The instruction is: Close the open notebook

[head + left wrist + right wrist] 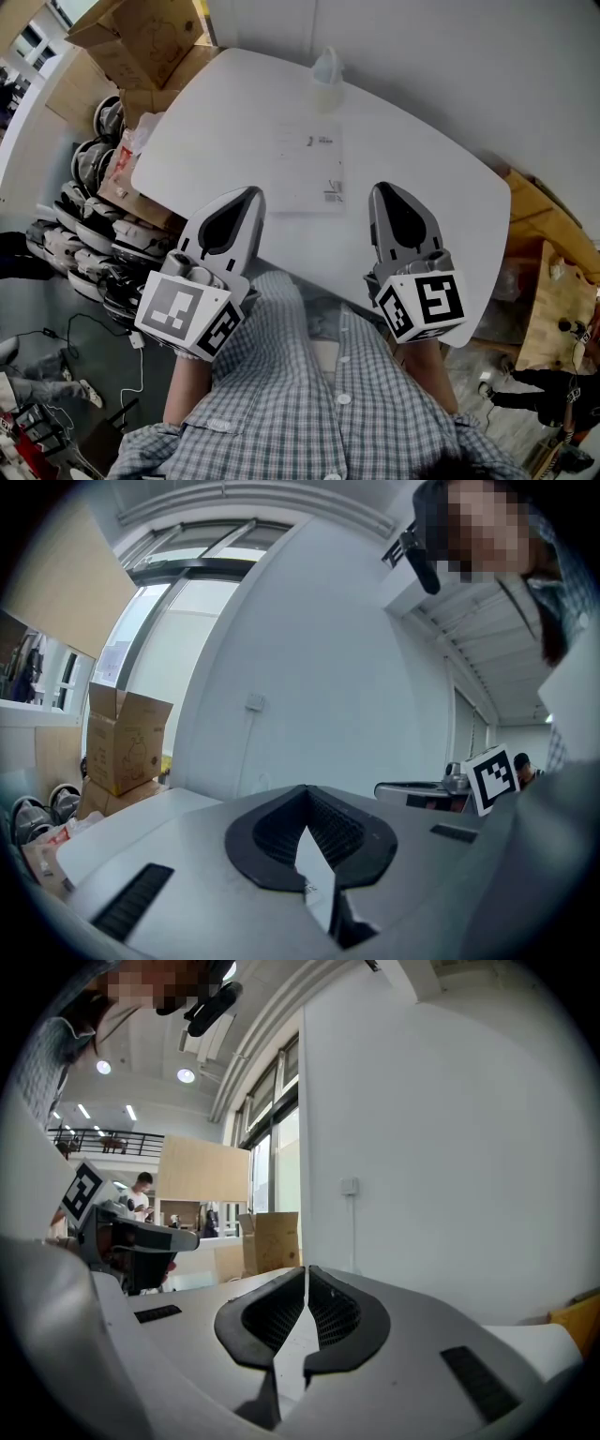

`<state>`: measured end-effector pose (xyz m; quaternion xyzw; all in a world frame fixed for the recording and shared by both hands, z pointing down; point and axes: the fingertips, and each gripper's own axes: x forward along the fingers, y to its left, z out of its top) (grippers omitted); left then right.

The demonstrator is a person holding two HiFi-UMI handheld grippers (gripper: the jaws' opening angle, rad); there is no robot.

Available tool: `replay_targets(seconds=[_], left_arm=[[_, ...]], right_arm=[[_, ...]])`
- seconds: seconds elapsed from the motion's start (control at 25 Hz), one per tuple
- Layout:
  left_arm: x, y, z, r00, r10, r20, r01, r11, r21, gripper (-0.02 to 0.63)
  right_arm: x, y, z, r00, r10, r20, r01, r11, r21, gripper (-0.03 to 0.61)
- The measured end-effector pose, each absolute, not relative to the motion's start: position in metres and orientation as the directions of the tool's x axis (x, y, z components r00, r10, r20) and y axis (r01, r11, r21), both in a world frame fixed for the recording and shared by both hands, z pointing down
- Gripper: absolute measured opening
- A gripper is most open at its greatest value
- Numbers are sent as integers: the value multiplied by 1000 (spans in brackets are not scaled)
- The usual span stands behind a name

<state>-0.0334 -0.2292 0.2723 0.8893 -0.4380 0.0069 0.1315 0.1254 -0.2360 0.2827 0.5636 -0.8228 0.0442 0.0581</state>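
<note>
Left gripper (251, 195): jaws pressed together at the tips with nothing between them; it is held over the near edge of the table, pointing across it.
Right gripper (382, 190): jaws likewise together and empty; it is level with the left one and well apart from it.
Table (441, 187): white, rounded and mostly bare.
Notebook (309, 169): lies flat near the middle of the table, beyond and between the two gripper tips, touching neither. It shows a white face with small dark print. From this height I cannot tell where the spine runs or which leaf is loose.
Handling: probably light, thin and floppy. A leaf would likely bend rather than swing stiffly, and the smooth tabletop may let the whole thing slide when pushed.
Where to take hold: probably an outer edge of the loose leaf, pinched or lifted from beneath, with the other gripper steadying the rest. The jaws would have to part first.
Bottle (325, 80): translucent and upright at the far edge, beyond the notebook and apart from it. It is unlikely to block the fold.
Cardboard boxes (141, 42): off the table at the far left.
Pile of round gear (94, 225): on the floor to the left, out of the way.
</note>
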Motion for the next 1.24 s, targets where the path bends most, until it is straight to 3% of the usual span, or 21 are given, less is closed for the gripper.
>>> replay_targets(seconds=[1.24], left_arm=[[-24,-228,272,624,-771,132,-776,-590,221,5]], right_arm=[[132,-235,291,-347,-920,183,-933,359,32,29]])
